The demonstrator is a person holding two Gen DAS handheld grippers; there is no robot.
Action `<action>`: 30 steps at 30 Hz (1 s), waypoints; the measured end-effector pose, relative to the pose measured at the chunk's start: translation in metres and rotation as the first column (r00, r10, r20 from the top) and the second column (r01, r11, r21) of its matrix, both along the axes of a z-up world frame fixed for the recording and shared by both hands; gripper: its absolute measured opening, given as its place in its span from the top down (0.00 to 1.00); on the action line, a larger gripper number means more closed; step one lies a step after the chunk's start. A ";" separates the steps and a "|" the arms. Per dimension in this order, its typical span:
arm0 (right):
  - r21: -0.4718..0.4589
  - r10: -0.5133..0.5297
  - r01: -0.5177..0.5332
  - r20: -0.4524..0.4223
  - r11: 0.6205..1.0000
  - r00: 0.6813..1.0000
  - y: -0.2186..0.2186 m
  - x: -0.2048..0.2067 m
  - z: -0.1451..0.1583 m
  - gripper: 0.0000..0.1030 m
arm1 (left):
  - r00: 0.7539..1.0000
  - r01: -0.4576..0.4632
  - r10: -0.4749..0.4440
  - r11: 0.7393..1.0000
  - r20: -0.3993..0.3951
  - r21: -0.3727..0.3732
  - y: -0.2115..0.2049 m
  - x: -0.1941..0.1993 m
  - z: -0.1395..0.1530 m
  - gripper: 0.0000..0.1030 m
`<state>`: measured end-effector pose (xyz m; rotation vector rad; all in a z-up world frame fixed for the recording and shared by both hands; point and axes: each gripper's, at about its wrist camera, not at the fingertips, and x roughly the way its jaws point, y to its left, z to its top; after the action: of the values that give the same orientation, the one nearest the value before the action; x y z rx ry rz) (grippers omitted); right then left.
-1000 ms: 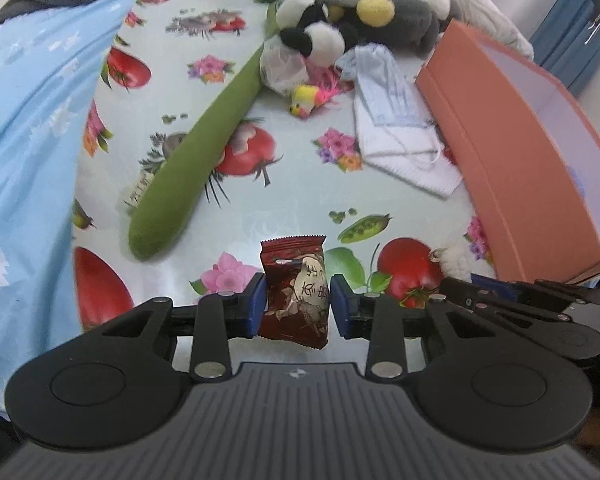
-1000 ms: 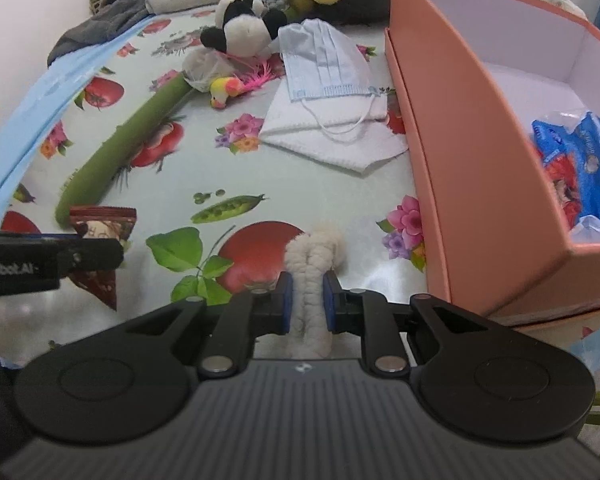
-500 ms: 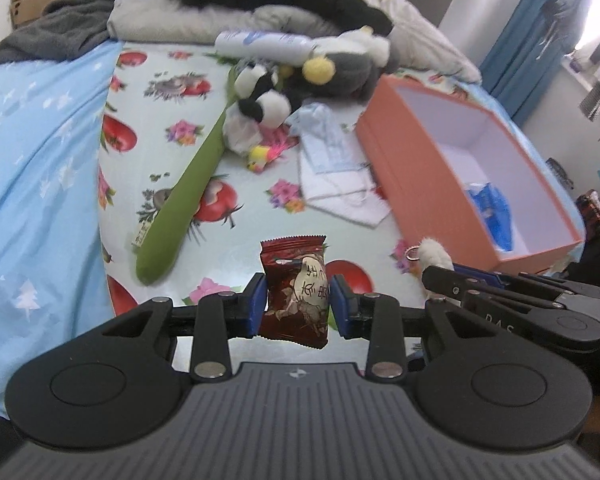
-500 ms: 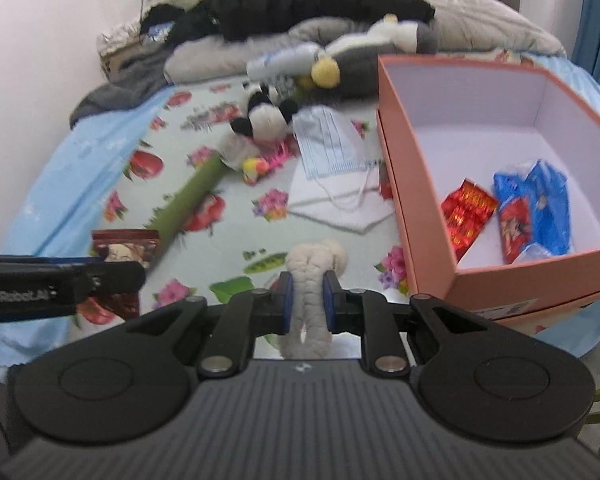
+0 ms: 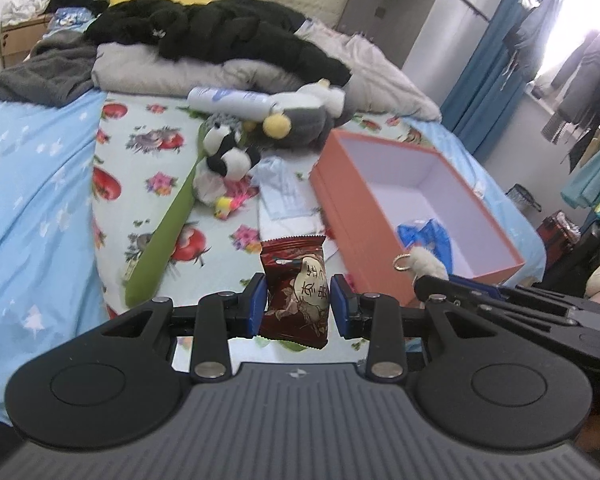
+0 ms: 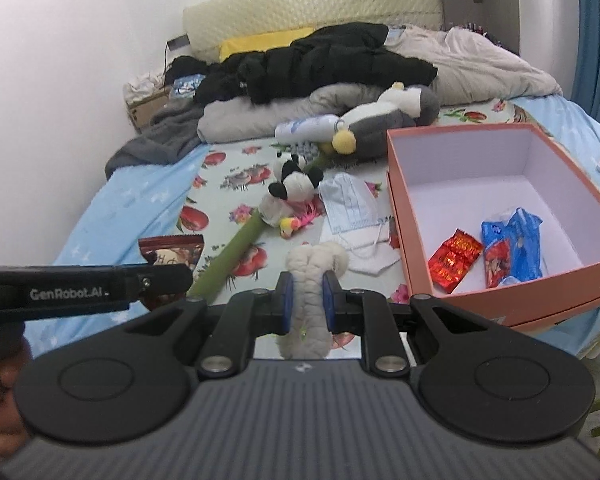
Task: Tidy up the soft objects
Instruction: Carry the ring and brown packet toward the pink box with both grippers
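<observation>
Grippers have both risen since a second ago. My left gripper (image 5: 299, 302) still clamps the brown snack packet (image 5: 295, 290), my right gripper (image 6: 304, 300) the white fluffy toy (image 6: 308, 296), both left of the orange box (image 6: 420, 240), probably clear of the bedsheet (image 6: 228, 184).

Left gripper (image 5: 299, 304) clamps a dark red snack packet (image 5: 294, 290) between its blue pads, packet upright, clear of the bed. Right gripper (image 5: 432, 276) enters from the right edge, holding a white fluffy keychain toy (image 5: 424, 261) with a gold ring. Orange box (image 5: 340, 208) lies open on the fruit-print sheet (image 5: 140, 168), blue packet (image 5: 428, 236) inside. Panda plush (image 5: 226, 154), long green plush (image 5: 164, 240), face mask (image 5: 286, 194) lie left of the box. Black coat (image 5: 220, 36) piled at the head end.
</observation>
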<state>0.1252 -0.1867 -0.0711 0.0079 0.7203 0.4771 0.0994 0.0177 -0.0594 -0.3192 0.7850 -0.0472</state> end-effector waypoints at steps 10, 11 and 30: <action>0.021 -0.048 0.047 0.047 0.999 0.998 -0.023 -0.006 0.024 0.82 | 0.995 0.090 -0.089 0.996 0.037 -0.025 -0.031 0.017 0.017 0.61; 0.023 -0.058 0.057 0.049 0.998 0.997 -0.027 -0.006 0.026 0.82 | 0.994 0.103 -0.102 0.994 0.039 -0.029 -0.036 0.020 0.017 0.61; 0.022 -0.242 0.241 0.003 0.970 0.970 -0.088 0.036 0.020 0.81 | 0.953 0.302 -0.303 0.952 -0.013 -0.040 -0.108 0.105 0.000 0.61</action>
<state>0.1615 -0.2746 -0.0513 0.1131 0.6985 0.2512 0.2048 -0.0903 -0.0593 -0.2325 0.8472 -0.3486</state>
